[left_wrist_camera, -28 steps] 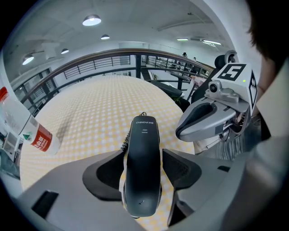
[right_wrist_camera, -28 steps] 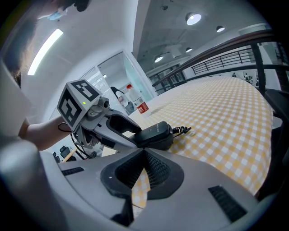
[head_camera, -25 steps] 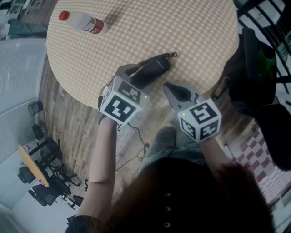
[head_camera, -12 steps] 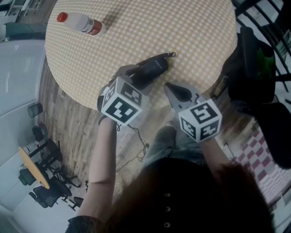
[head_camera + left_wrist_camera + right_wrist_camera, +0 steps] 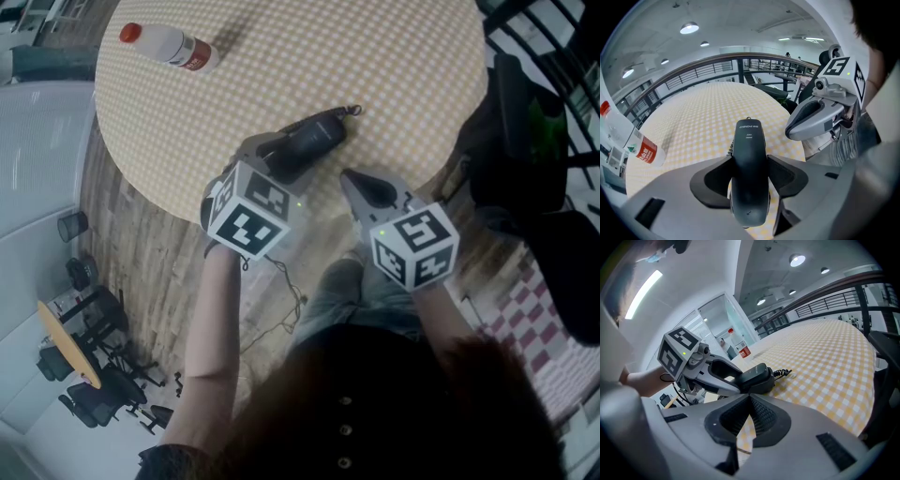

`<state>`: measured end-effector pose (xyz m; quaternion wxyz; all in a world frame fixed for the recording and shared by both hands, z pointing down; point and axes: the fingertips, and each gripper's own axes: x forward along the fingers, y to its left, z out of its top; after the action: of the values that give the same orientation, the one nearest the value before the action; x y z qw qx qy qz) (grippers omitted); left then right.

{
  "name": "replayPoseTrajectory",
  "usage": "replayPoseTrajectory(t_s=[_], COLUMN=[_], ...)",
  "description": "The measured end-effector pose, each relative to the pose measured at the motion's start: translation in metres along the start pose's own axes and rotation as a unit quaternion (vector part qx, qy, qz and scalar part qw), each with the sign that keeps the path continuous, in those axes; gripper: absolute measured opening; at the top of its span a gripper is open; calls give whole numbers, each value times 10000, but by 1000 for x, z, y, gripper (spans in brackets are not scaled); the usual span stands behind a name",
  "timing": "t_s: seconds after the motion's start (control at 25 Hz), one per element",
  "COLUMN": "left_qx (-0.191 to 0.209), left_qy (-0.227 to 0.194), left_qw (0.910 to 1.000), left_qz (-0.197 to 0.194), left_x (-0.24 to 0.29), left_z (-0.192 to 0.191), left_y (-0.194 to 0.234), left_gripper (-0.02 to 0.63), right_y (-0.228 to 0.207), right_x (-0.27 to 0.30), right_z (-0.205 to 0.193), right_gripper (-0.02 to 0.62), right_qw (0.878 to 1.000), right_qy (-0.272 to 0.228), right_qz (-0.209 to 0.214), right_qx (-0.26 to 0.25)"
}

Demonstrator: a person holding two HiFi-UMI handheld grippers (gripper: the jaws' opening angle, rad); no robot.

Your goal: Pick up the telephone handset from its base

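The black telephone handset (image 5: 317, 134) lies on its dark base on the checked round table (image 5: 394, 56), near the table's front edge. My left gripper (image 5: 279, 152) points steeply down over the handset's near end. Its jaws are closing, and in the left gripper view the handset (image 5: 749, 140) sits between the pads (image 5: 717, 180), which touch both of its sides. My right gripper (image 5: 361, 185) hovers just right of the phone, shut and holding nothing. In the right gripper view its pads (image 5: 761, 416) meet, with the handset (image 5: 754, 373) and the coiled cord (image 5: 783, 372) beyond them.
A clear plastic bottle (image 5: 169, 44) with a red cap and label lies on its side at the table's far left. A black chair (image 5: 534, 122) stands off the table's right edge. Below the front edge are the person's knees and a wooden floor (image 5: 150, 253).
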<state>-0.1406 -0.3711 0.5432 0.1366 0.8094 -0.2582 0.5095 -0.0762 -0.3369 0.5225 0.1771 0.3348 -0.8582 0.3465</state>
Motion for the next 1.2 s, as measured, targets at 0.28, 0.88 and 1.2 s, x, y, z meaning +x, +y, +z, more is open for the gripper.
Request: replayPoseTrajectory(t_s=[0.28, 0.88, 1.2], left_qx=[-342, -1026, -1440], left_qy=[-401, -1599, -2390], left_qw=[9986, 9807, 9573], left_qz=[97, 464, 755], left_x=[-12, -53, -93], left_z=[10, 43, 49], left_y=[4, 11, 19], left_gripper=[245, 244, 244], right_y=[1, 6, 18], right_x=[-4, -18, -24], right_z=[4, 36, 71], right_gripper=[9, 9, 9], right_qw=[10000, 9987, 9955], right_qy=[-77, -322, -546], right_qz=[33, 40, 140], right_qx=[-22, -394, -764])
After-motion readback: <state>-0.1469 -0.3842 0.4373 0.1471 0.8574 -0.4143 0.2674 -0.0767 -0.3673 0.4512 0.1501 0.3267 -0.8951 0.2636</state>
